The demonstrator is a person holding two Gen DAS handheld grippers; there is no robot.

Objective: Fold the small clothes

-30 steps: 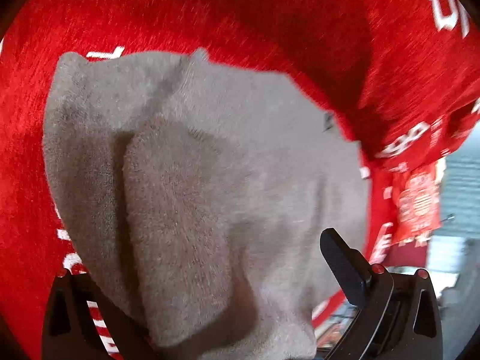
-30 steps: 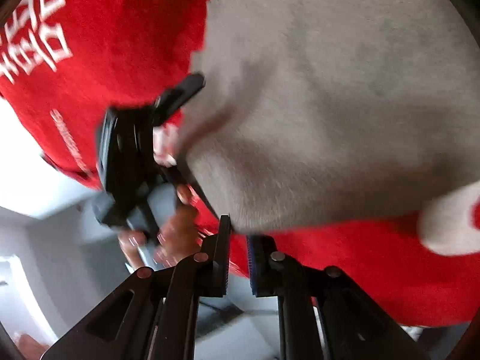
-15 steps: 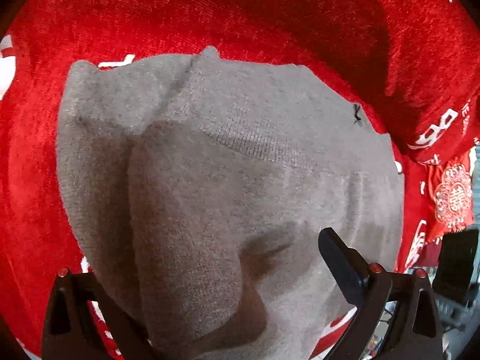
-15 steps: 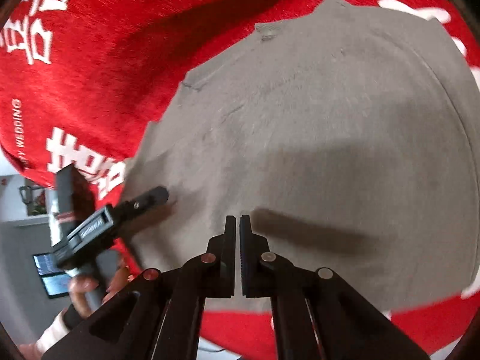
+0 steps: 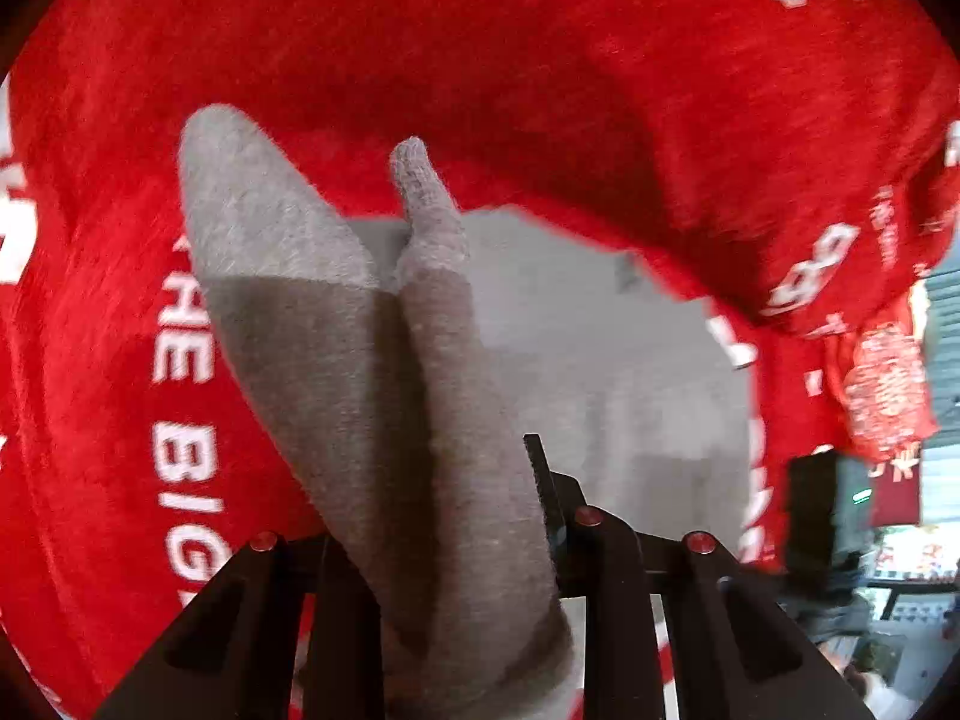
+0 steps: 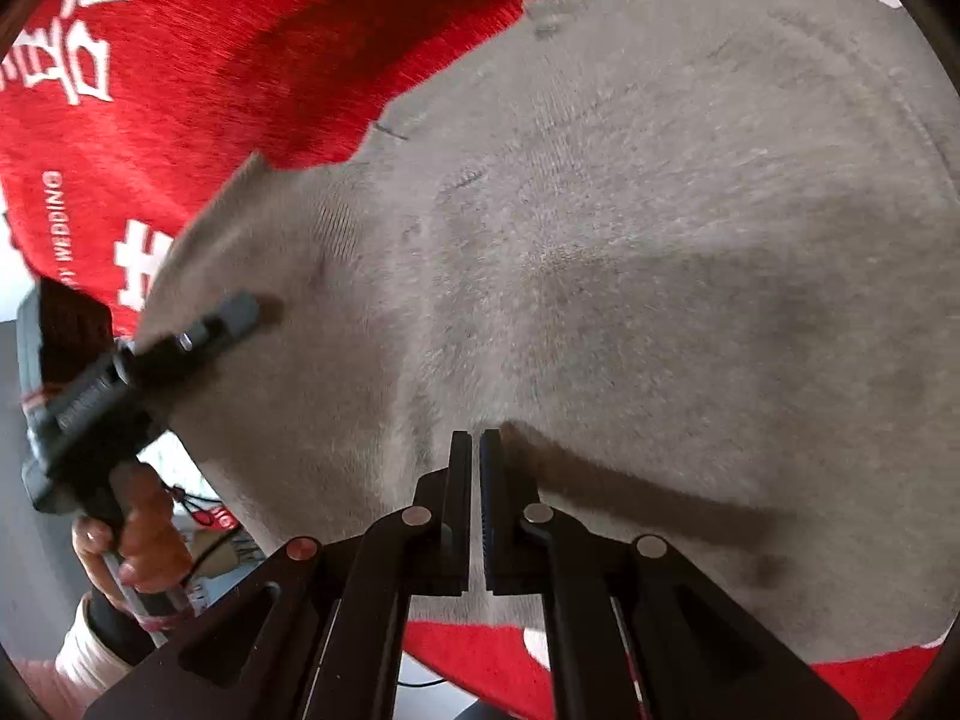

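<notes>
A grey knit garment (image 6: 630, 276) lies spread on a red cloth with white lettering (image 6: 180, 60). In the left wrist view a bunched fold of the grey garment (image 5: 390, 396) stands up between the fingers of my left gripper (image 5: 444, 516), which is shut on it, while the rest of the garment (image 5: 600, 360) lies flat beyond. My left gripper also shows in the right wrist view (image 6: 228, 324), at the garment's left edge. My right gripper (image 6: 474, 450) is shut with nothing between its pads, over the garment's near part.
The red cloth (image 5: 540, 60) covers the whole work surface and hangs over its edges. Past the edge in the left wrist view are a dark box (image 5: 822, 504) and room clutter. A person's hand (image 6: 138, 546) holds the left gripper's handle.
My left gripper has closed on the garment's edge and lifted it into an upright fold. My right gripper has stayed shut and moved little over the garment.
</notes>
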